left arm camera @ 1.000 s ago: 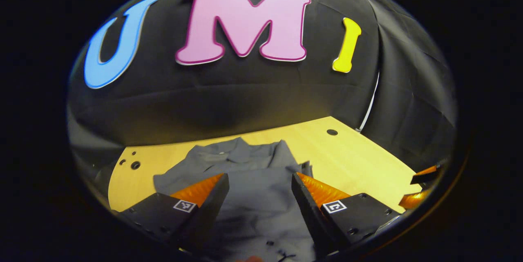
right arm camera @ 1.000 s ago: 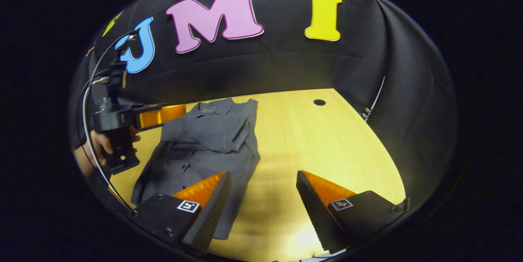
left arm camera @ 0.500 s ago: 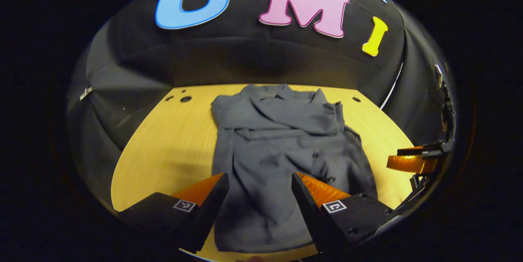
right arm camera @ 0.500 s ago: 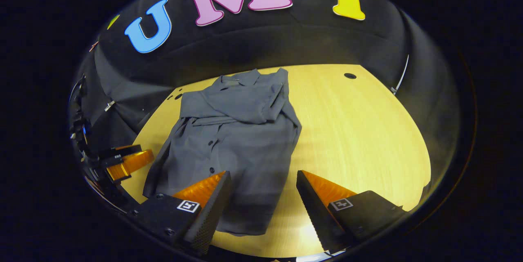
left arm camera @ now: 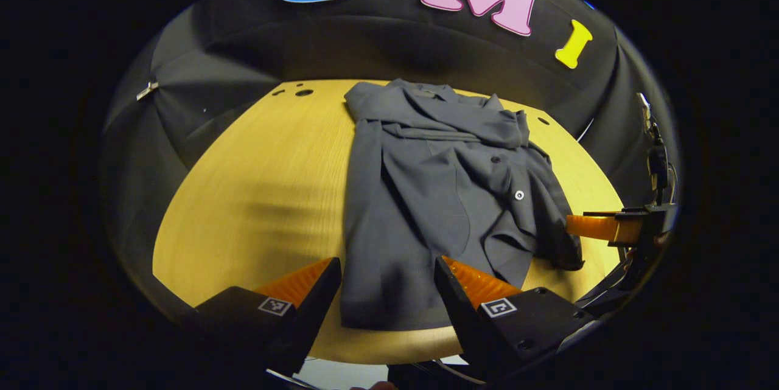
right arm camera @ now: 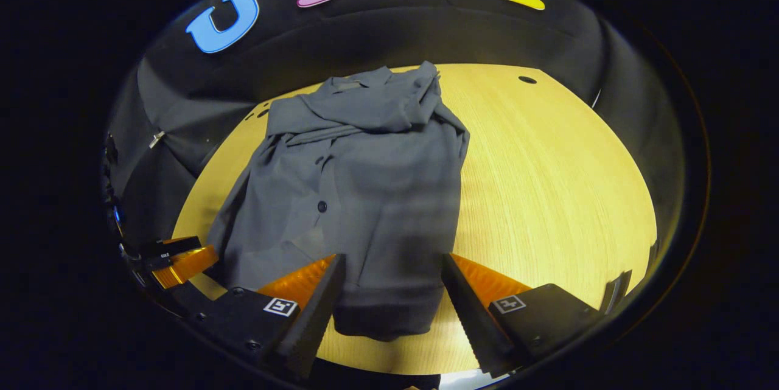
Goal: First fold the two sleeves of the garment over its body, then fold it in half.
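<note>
Sleeves lie folded across the shirt (left arm camera: 438, 195); both hand-held grippers, left (left arm camera: 387, 289) and right (right arm camera: 392, 292), hover wide apart, empty, above its near hem: pinch both hem corners evenly before lifting toward the collar

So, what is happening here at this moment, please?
A person holds a two-finger gripper in each hand over a grey shirt lying on a wooden table. Both sleeves already lie folded across the chest, so the fold in half is what remains. The left gripper and the right gripper are both open, hanging over the hem at the near edge, holding nothing.
</note>
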The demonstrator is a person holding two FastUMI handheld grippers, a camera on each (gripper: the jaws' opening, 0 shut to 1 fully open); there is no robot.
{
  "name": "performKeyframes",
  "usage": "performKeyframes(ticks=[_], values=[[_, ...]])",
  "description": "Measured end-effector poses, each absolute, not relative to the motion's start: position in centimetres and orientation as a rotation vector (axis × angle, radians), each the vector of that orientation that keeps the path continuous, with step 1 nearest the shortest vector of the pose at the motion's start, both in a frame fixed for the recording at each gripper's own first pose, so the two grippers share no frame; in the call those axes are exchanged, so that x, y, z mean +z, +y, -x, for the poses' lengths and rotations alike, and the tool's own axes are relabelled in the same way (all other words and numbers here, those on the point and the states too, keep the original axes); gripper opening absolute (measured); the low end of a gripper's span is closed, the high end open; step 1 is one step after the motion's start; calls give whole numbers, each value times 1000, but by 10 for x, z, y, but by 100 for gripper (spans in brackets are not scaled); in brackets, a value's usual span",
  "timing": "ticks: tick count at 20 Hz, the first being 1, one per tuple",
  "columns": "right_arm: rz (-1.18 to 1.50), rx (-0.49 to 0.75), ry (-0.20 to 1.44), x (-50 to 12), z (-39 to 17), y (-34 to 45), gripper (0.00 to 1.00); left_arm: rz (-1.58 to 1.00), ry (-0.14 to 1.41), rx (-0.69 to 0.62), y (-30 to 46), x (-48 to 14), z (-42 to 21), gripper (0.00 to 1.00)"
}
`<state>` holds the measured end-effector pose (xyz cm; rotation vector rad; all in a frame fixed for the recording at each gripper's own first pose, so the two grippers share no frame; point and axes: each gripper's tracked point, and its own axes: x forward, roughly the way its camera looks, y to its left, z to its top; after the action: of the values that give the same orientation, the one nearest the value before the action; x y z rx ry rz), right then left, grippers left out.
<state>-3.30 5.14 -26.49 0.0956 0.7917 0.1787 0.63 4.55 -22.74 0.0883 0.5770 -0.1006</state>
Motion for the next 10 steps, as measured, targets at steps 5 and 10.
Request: performKeyframes(ticks=[5, 10], values=[[-58, 137, 827, -282, 43, 47, 100, -81, 624, -105, 51, -248, 5, 97], [-15, 112, 861, -297, 46, 43, 100, -80, 672, -84, 54, -267, 6, 97]])
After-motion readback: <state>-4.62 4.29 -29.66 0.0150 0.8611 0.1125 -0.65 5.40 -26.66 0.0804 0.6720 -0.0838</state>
